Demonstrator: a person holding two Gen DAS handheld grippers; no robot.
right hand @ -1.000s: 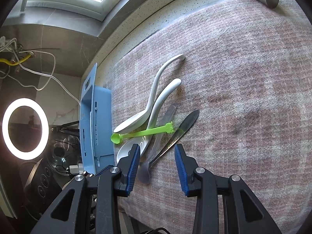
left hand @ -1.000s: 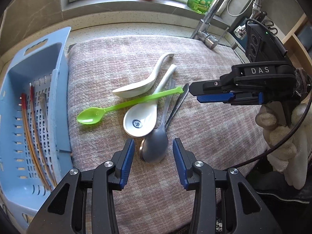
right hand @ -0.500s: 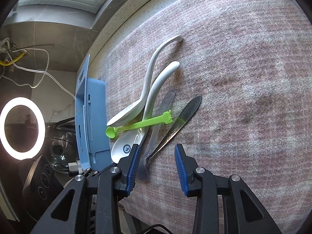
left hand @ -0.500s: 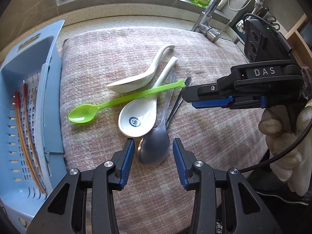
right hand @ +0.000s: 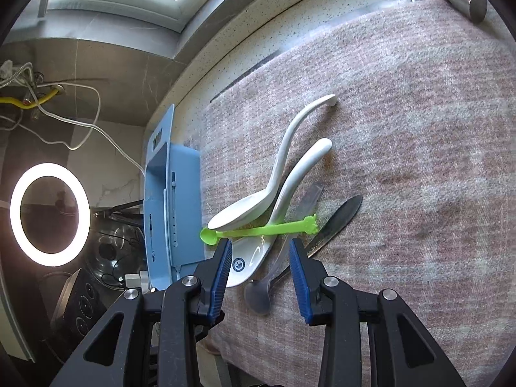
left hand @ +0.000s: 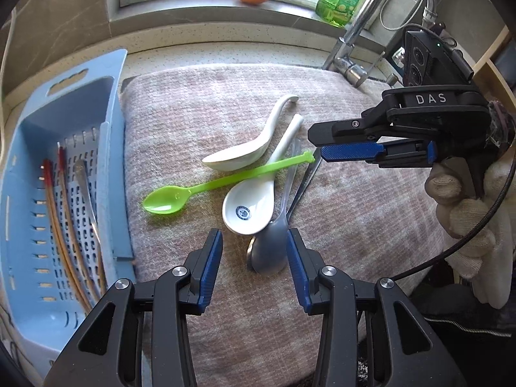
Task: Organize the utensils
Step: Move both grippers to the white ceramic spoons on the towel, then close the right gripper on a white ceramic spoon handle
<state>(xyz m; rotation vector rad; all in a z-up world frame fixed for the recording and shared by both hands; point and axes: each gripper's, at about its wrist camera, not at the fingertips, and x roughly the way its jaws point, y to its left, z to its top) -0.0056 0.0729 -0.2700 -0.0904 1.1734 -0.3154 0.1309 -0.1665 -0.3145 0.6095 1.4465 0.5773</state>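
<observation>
In the left wrist view, the left tongs (left hand: 254,251) are being held wide apart and empty around the grey spoon (left hand: 269,251) at lower centre; the overlapping green spoon (left hand: 206,187) is likely being disturbed by any lift. The blue tray (left hand: 64,129) is being kept at the left edge.

In the right wrist view, the right tongs (right hand: 259,258) are being held apart, empty, over the pile; free cloth (right hand: 419,177) is being left to the right.

The white letters "DAS" are printed on the black body of the right gripper (left hand: 325,151). A round blue emblem sits in the bowl of a white ceramic spoon (left hand: 250,201); its wording is too small to read.
</observation>
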